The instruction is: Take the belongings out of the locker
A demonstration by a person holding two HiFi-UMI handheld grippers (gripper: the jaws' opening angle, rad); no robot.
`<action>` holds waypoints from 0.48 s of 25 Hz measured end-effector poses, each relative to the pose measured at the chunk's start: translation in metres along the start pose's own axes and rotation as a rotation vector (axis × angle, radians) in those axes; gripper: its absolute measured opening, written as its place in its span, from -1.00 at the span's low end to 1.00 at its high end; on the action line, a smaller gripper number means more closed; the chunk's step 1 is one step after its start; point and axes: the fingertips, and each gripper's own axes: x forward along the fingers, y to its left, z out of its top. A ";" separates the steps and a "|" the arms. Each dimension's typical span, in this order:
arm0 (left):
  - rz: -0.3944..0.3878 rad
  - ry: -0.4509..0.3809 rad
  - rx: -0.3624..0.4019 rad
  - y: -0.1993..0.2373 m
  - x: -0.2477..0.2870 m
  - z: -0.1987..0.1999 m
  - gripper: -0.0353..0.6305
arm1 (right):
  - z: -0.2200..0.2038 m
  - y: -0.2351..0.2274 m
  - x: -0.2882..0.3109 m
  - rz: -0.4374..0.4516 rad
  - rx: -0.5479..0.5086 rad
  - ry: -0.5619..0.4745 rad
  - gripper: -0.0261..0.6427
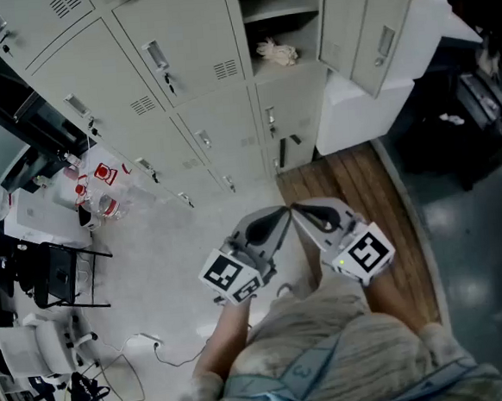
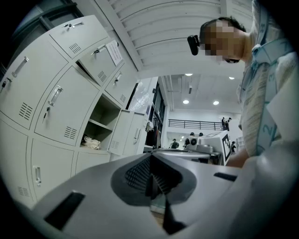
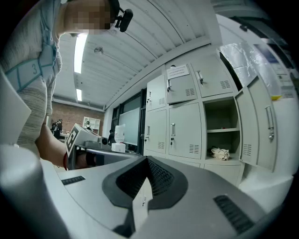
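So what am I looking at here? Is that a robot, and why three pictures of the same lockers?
There is no robot arm here. A person holds two hand tools, each ending in a pair of jaws. The head view comes from a camera on the person's head, looking steeply down. It shows the left gripper and the right gripper held side by side with their tips close together. The other two pictures come from cameras riding on each gripper and looking along its jaws toward the grey lockers. Both pairs of jaws are closed, with nothing between them. One open locker has its door swung aside, and a pale crumpled bundle lies on its shelf. Nothing has been picked up yet.
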 end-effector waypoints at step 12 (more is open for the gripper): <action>-0.007 0.013 -0.003 -0.003 -0.002 -0.003 -0.88 | -0.006 0.004 -0.003 -0.006 0.003 0.032 -0.92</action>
